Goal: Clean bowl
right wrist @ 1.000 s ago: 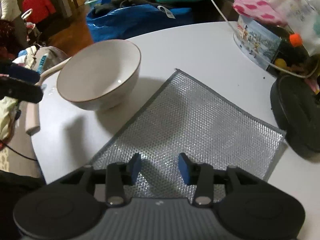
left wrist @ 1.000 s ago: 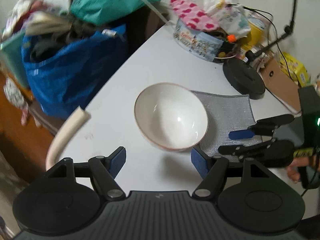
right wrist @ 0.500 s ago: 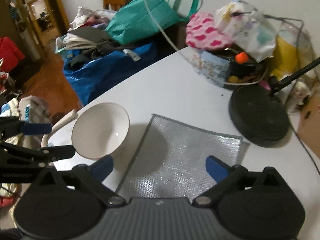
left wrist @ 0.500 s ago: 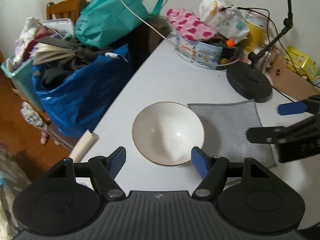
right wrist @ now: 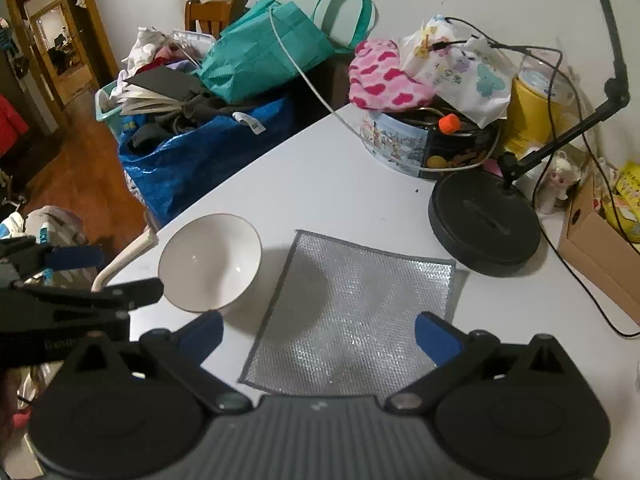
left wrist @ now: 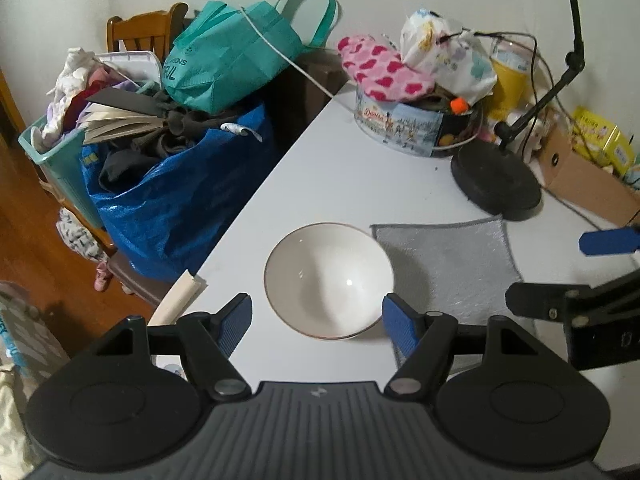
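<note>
Bowl (left wrist: 329, 280) sits upright just left of the silver cloth (right wrist: 352, 312), empty, glazed, prob slippery + breakable. You've both grippers, left (left wrist: 316, 318) & right (right wrist: 318, 334), spread wide, holding nothing; pinch its rim.

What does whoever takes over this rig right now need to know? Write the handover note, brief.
Left gripper: open, empty, above the bowl.
Right gripper: wide open, empty, above the silver cloth.
The bowl sits upright on the white table, close beside the cloth's edge; the cloth lies flat.
Done: nothing that shows; the bowl looks clean and empty.
Left: pick up the cloth, steady the bowl, wipe it.
</note>
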Demonstrator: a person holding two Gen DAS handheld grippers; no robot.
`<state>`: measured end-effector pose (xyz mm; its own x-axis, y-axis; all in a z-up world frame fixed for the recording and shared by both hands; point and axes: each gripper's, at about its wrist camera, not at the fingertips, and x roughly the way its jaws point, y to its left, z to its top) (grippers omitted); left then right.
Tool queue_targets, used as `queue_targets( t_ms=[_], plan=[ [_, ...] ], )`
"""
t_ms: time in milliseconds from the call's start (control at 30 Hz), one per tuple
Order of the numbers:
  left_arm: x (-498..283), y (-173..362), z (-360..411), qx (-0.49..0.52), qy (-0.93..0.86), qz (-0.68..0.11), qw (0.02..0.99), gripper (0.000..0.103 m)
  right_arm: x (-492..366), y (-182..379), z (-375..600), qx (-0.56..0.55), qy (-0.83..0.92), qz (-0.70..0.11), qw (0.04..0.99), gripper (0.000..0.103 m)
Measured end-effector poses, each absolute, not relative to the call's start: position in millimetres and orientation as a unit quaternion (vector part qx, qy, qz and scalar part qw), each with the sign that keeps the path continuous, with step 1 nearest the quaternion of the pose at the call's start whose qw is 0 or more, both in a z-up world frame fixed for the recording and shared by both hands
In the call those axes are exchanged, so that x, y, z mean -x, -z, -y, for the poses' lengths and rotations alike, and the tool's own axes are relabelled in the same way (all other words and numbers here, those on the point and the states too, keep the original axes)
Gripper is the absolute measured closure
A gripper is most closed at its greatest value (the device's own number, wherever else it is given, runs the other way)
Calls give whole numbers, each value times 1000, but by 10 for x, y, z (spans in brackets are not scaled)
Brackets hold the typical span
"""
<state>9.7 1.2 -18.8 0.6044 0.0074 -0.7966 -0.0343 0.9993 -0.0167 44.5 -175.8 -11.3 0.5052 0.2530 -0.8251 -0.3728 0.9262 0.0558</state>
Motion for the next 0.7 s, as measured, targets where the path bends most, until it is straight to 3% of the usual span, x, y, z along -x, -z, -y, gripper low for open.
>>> queue_targets(
  t_ms=[700],
  plan=[
    [44,26,-66,47,24,-431,901,32,-281,-55,1758,51,-169,-465,868,1]
  ],
)
